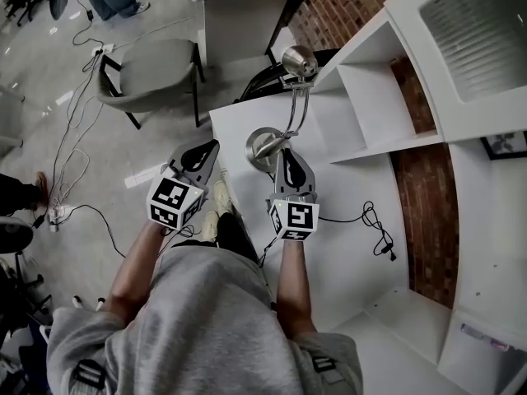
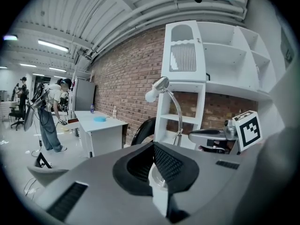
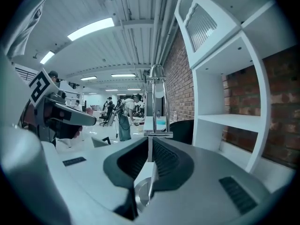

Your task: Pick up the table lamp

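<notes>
Since your right claw (image 1: pixel 287 153) and left claw (image 1: pixel 204 148) were both pressed together and empty, you seemed still at the approach. The lamp (image 1: pixel 260 145) stood mid-frame on the white surface (image 1: pixel 346 212), beside the right claw. Next, that claw needed spreading around the stem.

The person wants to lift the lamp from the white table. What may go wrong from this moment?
The right gripper is shut close to the table lamp; nudging the base may tip its tall neck over the nearby table edge.
The black cord may snag during lifting.
The lamp's head is close to the shelf unit and could strike it.
</notes>
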### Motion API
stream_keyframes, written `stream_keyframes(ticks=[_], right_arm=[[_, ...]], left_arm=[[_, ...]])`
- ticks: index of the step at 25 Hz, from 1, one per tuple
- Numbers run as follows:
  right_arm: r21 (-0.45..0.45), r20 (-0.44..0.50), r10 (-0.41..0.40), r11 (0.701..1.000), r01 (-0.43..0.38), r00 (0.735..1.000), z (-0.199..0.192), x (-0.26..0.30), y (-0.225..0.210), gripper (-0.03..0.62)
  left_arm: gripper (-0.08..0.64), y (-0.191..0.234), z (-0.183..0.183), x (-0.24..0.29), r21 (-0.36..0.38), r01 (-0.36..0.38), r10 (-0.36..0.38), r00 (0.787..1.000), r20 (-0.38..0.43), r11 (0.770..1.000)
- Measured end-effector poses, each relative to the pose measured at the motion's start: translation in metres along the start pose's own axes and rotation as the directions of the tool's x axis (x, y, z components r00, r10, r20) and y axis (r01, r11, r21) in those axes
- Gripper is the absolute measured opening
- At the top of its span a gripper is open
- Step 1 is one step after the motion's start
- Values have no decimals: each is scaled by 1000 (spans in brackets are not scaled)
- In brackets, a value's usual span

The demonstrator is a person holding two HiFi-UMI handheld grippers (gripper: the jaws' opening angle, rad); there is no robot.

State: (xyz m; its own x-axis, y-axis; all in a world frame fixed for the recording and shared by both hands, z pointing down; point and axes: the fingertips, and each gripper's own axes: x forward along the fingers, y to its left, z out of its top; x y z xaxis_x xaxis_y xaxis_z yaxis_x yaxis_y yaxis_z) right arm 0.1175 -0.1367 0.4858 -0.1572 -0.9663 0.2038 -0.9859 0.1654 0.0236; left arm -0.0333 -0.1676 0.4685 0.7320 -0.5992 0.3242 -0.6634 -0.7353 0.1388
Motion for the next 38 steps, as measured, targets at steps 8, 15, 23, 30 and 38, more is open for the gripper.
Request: stream_keyframes(ticks=[8, 15, 23, 30, 38], right_arm=[[26, -12, 34, 999, -33, 999, -13, 19, -6, 175], [44, -19, 34, 998, -33, 999, -21, 35, -13, 215], [39, -23, 55, 998, -54, 998, -25, 56, -13, 216], [47, -32, 66, 997, -64, 997, -27, 68, -11, 216], [46, -45, 77, 996, -75, 996, -30, 86, -9, 216]], left_arm=[[4, 11, -4, 10, -6, -31, 31, 999, -22, 999], [3, 19, -1, 15, 6, -45, 45, 999, -28, 999], [3, 35, 0, 17, -7, -78, 78, 997, -28, 997], [3, 45, -1, 19, -12, -88, 88, 996, -33, 996], [3, 58, -4, 19, -13, -101, 100, 994, -54, 995]])
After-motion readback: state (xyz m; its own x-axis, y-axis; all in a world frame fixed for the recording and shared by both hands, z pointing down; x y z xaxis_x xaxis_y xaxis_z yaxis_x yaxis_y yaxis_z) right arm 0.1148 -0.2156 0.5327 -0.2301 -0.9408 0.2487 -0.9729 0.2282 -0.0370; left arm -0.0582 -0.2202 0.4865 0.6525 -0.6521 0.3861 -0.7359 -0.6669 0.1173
